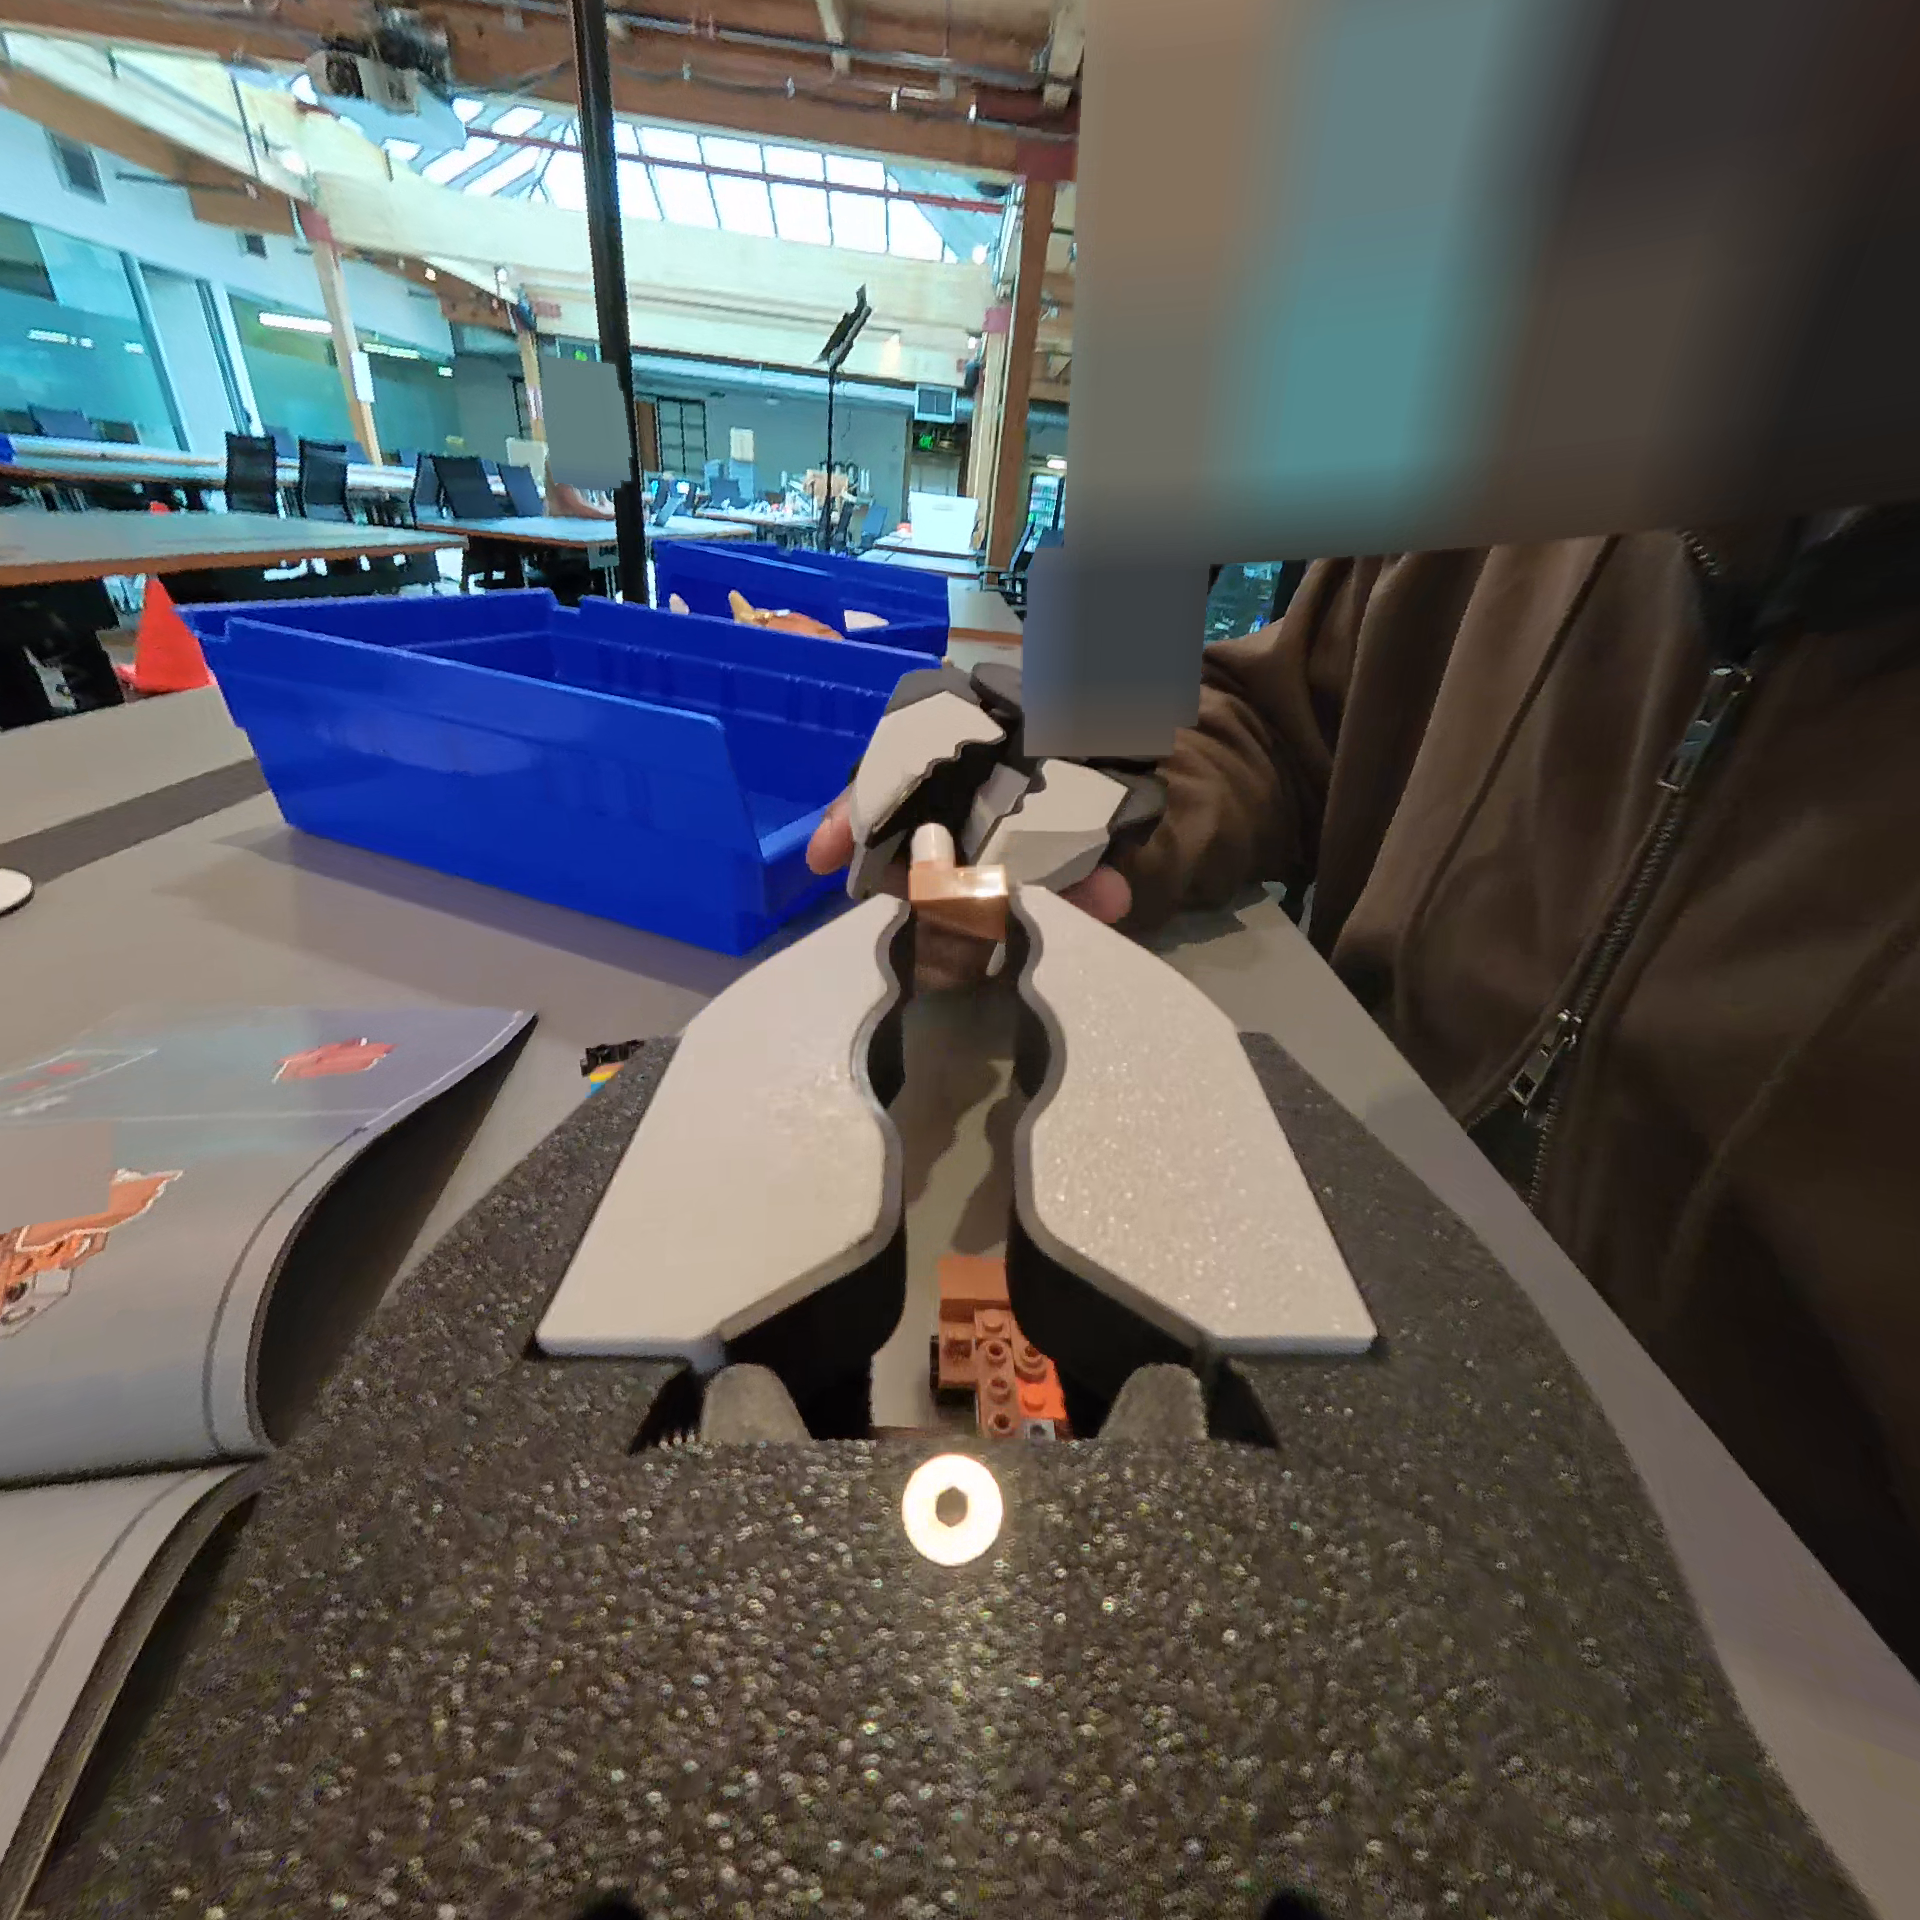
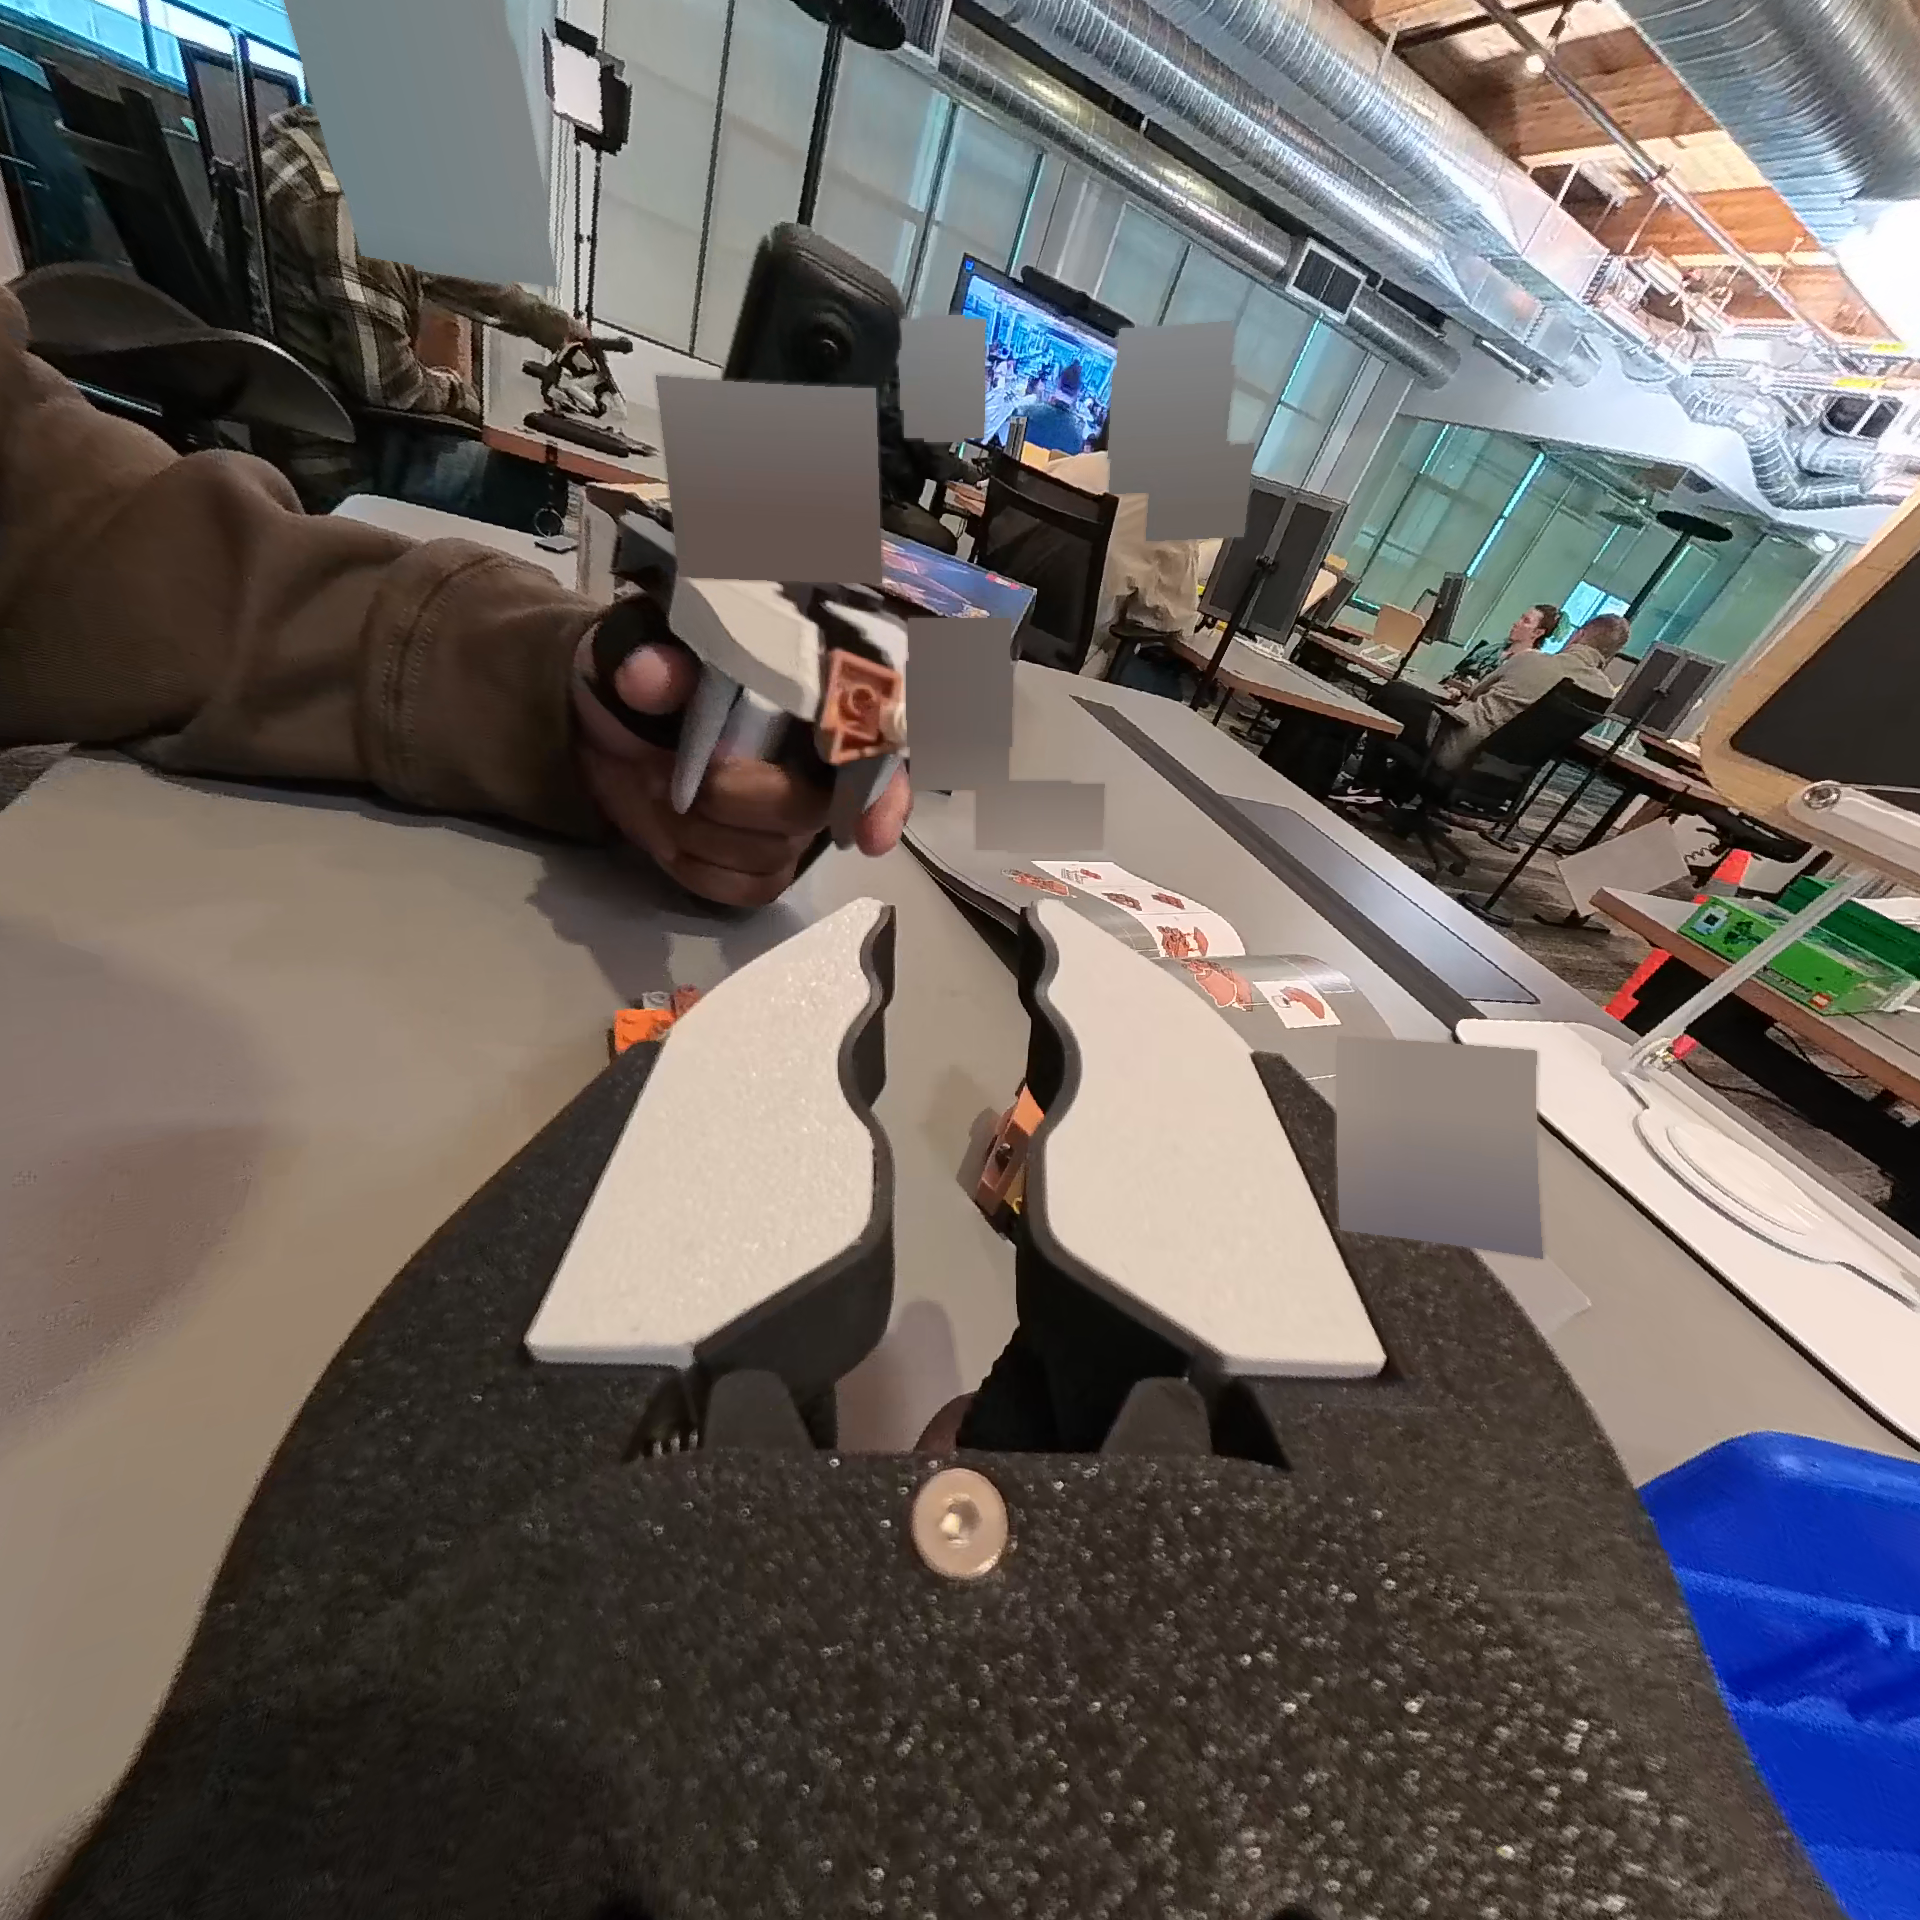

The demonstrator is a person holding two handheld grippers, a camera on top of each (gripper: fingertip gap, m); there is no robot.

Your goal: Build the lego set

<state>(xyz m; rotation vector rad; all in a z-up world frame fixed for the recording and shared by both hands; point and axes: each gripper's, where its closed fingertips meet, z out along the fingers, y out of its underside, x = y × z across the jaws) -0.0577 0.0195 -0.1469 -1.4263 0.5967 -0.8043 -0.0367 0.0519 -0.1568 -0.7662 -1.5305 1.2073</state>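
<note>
- The left hand-held gripper [image 1: 963, 914] is pressed together on a small brown brick [image 1: 956, 888], pinched at its very fingertips and lifted clear of the desk [image 1: 312, 914]. A pale peg [image 1: 932, 844] sticks out of the brick on the side away from this gripper.
- The right hand-held gripper [image 2: 961, 920] is spread, with nothing between its tips. It faces the left one, so the brick hangs just ahead of its fingertips and a little above them.
- The step looks like a mid-air join or handover, so keep the left pinch firm. The hold is only at the tips, and a sideways shove could twist the brick out.
- Bring the right hand-held gripper straight in along its own fingers. Line its gap up with the peg end before closing, and close slowly.
- Whether the peg is fully seated in the brick cannot be told from either view. Check that before pushing on it.
- A part-built brown and orange assembly [image 1: 997, 1351] lies on the desk beneath the left hand-held gripper, behind its tips. Another brown piece [image 2: 1003, 1143] shows under the right one, beside its right finger.
- The instruction booklet [image 1: 208, 1143] lies open to the left of the left hand-held gripper. Glance at it to confirm which way the brick should face.
- The blue bin [image 1: 520, 748] stands ahead and to the left, well clear of the work.
</note>
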